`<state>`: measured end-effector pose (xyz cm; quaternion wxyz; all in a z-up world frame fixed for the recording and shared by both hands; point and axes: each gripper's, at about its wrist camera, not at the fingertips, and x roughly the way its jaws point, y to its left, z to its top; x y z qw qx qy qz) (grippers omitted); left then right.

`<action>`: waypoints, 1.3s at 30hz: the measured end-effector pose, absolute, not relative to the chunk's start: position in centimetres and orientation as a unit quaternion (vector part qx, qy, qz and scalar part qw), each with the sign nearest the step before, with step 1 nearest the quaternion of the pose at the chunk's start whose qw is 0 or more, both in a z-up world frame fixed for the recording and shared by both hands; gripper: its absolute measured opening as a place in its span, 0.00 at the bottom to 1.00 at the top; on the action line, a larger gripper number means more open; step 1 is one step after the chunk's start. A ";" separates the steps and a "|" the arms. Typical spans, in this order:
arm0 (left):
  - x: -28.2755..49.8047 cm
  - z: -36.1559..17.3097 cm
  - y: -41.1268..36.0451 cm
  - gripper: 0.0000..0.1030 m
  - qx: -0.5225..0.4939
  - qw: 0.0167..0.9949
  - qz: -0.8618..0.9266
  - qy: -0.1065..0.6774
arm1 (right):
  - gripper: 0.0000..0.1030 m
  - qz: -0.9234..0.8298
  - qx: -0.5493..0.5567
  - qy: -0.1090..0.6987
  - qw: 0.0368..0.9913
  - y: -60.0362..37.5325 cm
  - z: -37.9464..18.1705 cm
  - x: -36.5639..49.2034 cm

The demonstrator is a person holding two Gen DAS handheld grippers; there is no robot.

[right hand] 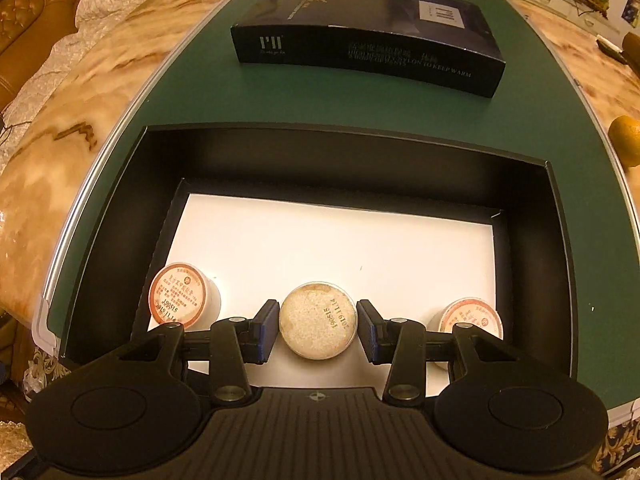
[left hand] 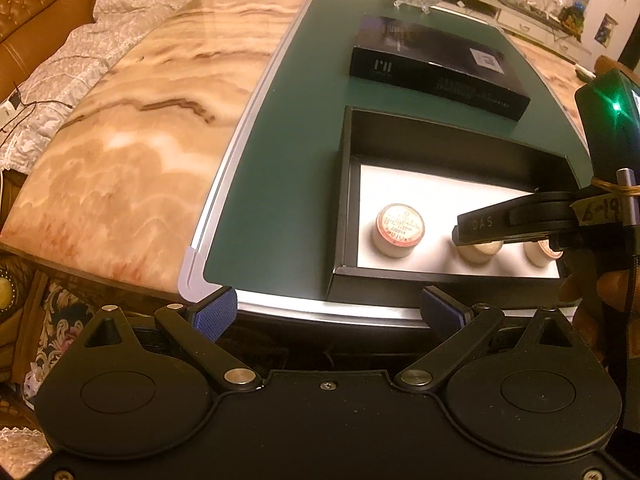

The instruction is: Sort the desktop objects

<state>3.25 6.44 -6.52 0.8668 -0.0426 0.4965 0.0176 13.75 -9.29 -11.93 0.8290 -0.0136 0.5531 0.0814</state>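
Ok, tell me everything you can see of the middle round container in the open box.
The middle container is a small round tub, pale and plastic-looking, with a speckled whitish top stamped with date codes, unlike its red-labelled neighbours. It stands upright on the white floor of the open black box, near the front wall, apart from both other tubs. The right gripper brackets it, blue pads either side with narrow gaps showing, so nothing appears to clamp it.
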 end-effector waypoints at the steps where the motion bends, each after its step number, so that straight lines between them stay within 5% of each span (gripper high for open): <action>1: 3.2 -6.5 6.4 0.97 -0.041 0.866 0.019 0.497 | 0.44 0.082 -0.012 0.553 0.829 -9.3 -11.9 13.7; 3: 3.2 -6.6 6.4 0.97 -0.039 0.866 0.021 0.498 | 0.45 0.084 -0.008 0.552 0.829 -9.5 -11.8 13.6; 7: 3.1 -6.5 6.3 0.97 -0.030 0.864 0.026 0.502 | 0.62 0.088 -0.003 0.531 0.843 -9.9 -10.5 12.9; 12: 2.6 -5.8 5.9 0.98 -0.022 0.866 0.027 0.500 | 0.64 0.100 0.024 0.507 0.856 -11.5 -7.8 10.3; 19: 1.5 -4.4 5.1 1.00 -0.019 0.866 0.017 0.500 | 0.88 0.062 0.027 0.461 0.885 -13.8 -3.8 3.9; 39: -3.7 -3.3 3.4 1.00 0.015 0.865 0.008 0.501 | 0.98 0.029 0.023 0.478 0.878 -14.2 -1.9 -5.4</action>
